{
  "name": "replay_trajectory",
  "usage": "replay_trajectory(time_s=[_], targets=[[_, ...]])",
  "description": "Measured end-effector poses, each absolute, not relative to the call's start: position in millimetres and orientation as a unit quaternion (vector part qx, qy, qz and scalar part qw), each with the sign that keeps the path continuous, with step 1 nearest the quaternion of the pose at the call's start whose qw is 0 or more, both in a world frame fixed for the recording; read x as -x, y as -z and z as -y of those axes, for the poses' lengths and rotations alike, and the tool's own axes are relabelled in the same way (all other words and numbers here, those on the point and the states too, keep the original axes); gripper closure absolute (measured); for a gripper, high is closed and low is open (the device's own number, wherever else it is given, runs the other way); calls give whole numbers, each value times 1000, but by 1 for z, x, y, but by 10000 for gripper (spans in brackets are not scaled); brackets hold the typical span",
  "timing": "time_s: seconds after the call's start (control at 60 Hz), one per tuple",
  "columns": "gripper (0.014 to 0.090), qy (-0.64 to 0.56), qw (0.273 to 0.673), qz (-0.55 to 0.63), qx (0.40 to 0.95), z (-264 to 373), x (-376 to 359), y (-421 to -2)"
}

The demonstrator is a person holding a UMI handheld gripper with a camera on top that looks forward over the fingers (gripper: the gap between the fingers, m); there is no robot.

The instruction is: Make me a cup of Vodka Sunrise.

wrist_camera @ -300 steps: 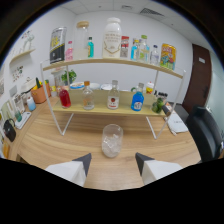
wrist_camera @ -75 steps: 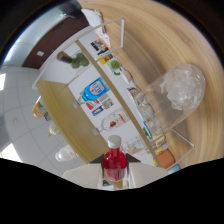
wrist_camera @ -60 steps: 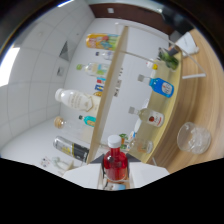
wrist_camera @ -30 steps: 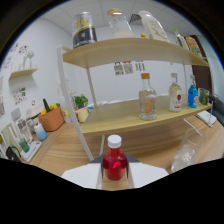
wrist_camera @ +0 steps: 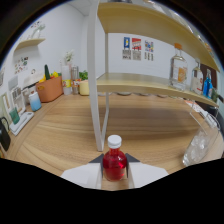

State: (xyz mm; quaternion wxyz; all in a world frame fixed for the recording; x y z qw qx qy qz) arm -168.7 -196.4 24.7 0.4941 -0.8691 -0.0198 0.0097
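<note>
Tongs [wrist_camera: 114, 172] clamped on a small red bottle [wrist_camera: 114, 165] with a white cap, both fingers pressing its sides; bottle upright, held just above the wooden surface [wrist_camera: 65, 135]. Red liquid looks like the syrup for the drink, though no label is readable.

Landmark: the white shelf post [wrist_camera: 99, 95], standing right behind the bottle. Glass [wrist_camera: 196, 147] sits on the surface well to the right of the post, near the far edge of view, clear and hard to read; contents cannot be told. On the lower shelf board [wrist_camera: 150, 85] right of the post stands a clear bottle [wrist_camera: 179, 67], likely the vodka, with a blue bottle [wrist_camera: 208, 82] further right. Left of the post, well apart: an orange pot [wrist_camera: 49, 87] with a plant and a yellow cup [wrist_camera: 83, 87].

Step in hand, as I judge it: carrying the red bottle, either toward the glass or to set it down. To do it well: keep the bottle vertical, keep the squeeze steady since the body is round and smooth and could twist. Swing wide of the post, it is close. If pouring, the cap appears on, so that has to come off first. Approach the glass from above, not from the side, to avoid knocking it.
</note>
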Motion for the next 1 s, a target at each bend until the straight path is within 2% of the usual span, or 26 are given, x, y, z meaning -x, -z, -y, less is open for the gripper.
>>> replay_trajectory(time_s=[0.183,0.233,0.333,0.35,0.383,0.433,0.617,0.733,0.883,1.0], targets=[[685,1,489,37,872,202,170,-22],[656,-5,482,41,875,206,170,-20],[461,-30,470,43,881,215,175,-24],[338,-35,470,45,881,218,176,-27],[178,-42,473,50,879,222,177,-36],[206,-50,483,58,872,228,177,-54],[186,-74,532,76,840,257,165,-135],[183,-66,552,65,829,279,130,-175],[185,-38,558,54,827,306,72,-188],[186,-14,544,52,838,327,30,-168]])
